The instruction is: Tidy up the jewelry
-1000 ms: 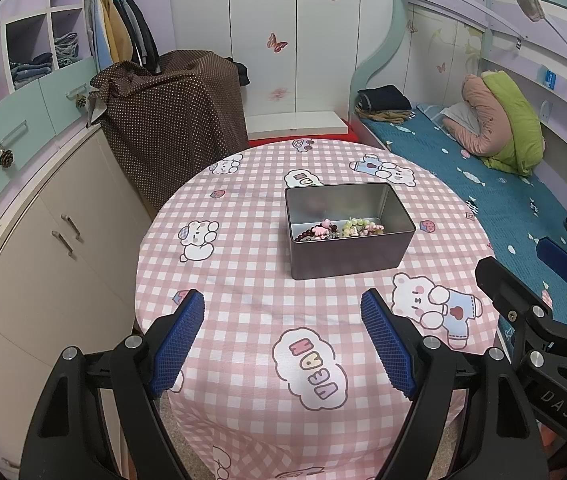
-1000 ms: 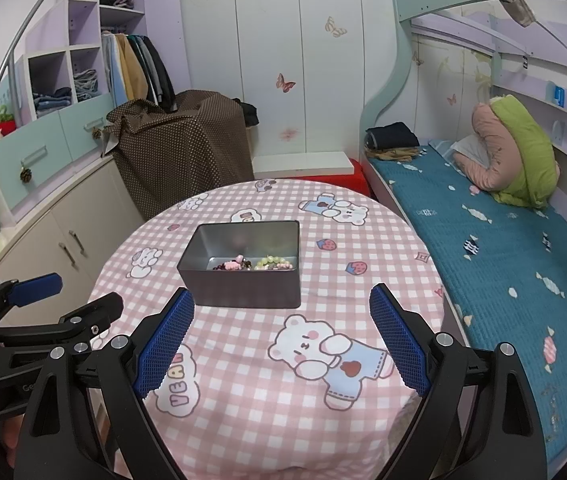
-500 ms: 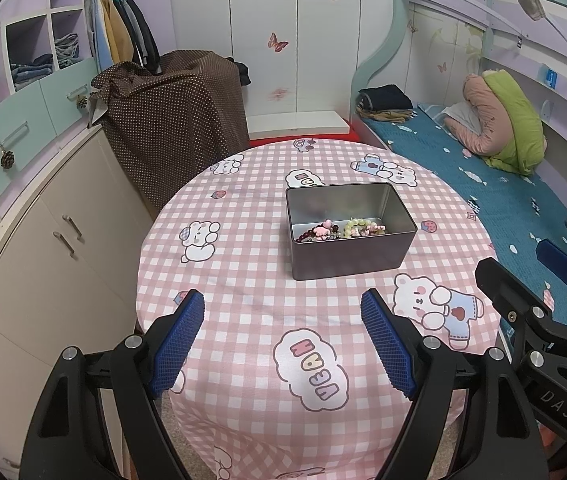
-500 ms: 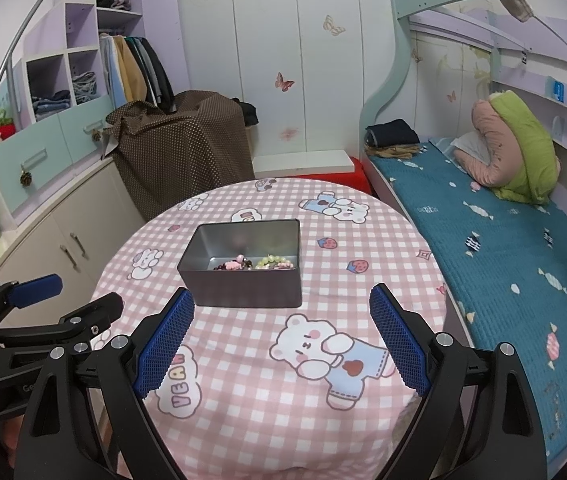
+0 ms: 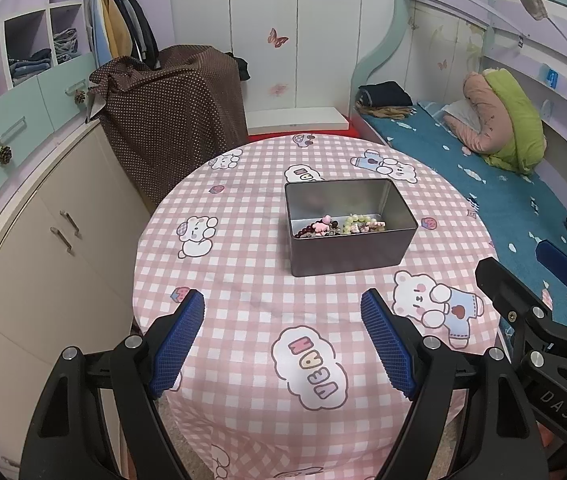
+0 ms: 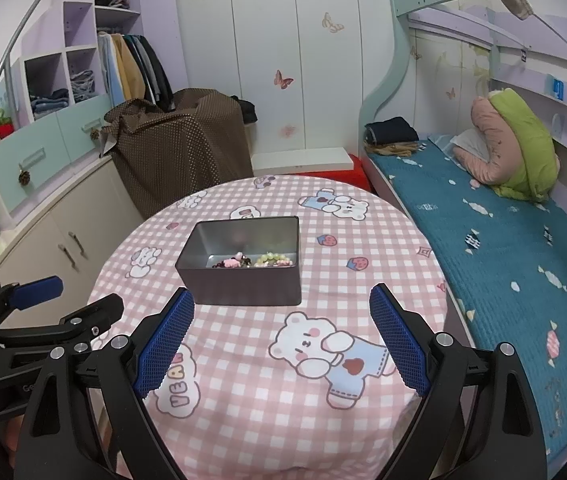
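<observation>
**Both grippers hung released above the desk, jewelry lying in the tin**

A round desk (image 5: 243, 272) under a pink checked cloth with bear prints carried a single grey metal tin (image 5: 349, 248), open at the top. The jewelry (image 5: 339, 226) lay heaped along the tin's near inner wall: dark red beads, a pink charm and a strand of pale green beads (the pieces were too tangled to count). From the right wrist view the same tin (image 6: 243, 276) sat just beyond the left blue pad, with the jewelry (image 6: 255, 261) visible inside.

The left gripper (image 5: 283, 336) was released, its blue pads wide apart over bare cloth near a "YEAH" cloud print, touching nothing. The right gripper (image 6: 281, 336) was likewise released, its pads spread over a bear print and holding nothing. Each gripper showed at the edge of the other's view.

Beyond the desk stood a bed (image 5: 483, 168) with a teal cover, and a brown dotted cloth (image 5: 171, 120) draped over something beside the cabinets.
</observation>
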Tool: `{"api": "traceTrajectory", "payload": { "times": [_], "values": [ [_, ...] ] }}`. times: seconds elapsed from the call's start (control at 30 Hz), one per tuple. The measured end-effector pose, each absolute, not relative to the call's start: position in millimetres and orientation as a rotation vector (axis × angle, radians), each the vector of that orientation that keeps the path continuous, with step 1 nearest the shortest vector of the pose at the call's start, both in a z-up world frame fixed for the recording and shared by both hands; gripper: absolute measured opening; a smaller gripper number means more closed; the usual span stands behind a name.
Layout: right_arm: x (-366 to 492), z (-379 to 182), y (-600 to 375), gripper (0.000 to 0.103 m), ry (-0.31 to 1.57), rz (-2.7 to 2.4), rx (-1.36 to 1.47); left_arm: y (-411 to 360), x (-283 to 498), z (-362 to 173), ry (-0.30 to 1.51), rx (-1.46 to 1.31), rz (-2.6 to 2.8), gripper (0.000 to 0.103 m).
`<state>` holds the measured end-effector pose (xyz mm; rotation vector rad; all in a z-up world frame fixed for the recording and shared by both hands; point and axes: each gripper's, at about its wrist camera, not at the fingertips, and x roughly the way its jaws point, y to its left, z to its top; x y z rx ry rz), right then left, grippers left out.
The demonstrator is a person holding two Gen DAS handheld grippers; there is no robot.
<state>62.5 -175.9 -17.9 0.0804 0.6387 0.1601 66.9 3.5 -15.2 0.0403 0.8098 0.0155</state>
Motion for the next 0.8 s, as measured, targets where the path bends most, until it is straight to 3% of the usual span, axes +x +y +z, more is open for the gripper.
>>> {"api": "traceTrajectory", "payload": {
  "times": [0.8],
  "values": [
    [62.1, -19.7, -175.8, 0.087, 0.639, 0.164, 0.094, 4.0, 66.9, -15.9, 0.819, 0.027, 0.012, 0.078]
  ]
}}
